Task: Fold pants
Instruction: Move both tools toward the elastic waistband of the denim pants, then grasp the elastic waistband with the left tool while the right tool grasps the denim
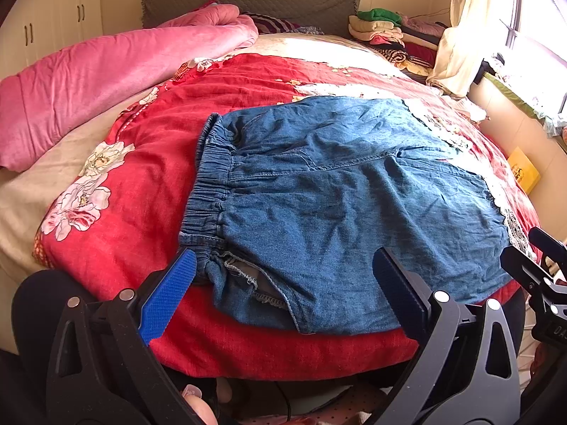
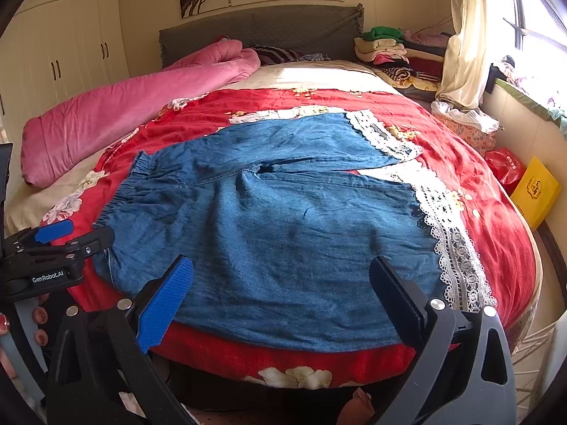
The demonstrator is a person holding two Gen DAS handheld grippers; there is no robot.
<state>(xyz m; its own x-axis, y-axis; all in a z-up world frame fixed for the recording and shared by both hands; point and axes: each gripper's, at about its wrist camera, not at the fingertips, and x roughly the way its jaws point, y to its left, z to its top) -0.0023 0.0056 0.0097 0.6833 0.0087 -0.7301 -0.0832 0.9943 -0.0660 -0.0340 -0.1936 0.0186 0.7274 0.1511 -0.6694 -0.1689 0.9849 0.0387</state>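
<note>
Both claws are held wide open w/ nothing gripped: left gripper (image 1: 283,283) is seen low centre of its view, over the waistband corner of the denim pants (image 1: 336,191); right gripper (image 2: 281,283) low centre of its view, over the near leg's edge. Pants are spread flat across mid-frame on the red floral bedspread (image 1: 149,163), elastic waistband (image 1: 209,184) toward the left, lace hems (image 2: 453,248) toward the right, legs slightly parted. Risks, as judged: thin denim could be pinched together w/ the bedspread, so both get lifted. If only the top layer is caught (a pocket lining shows near the left claw), the fold would be skewed. Lace may be snagged by the ribbed pads.
</note>
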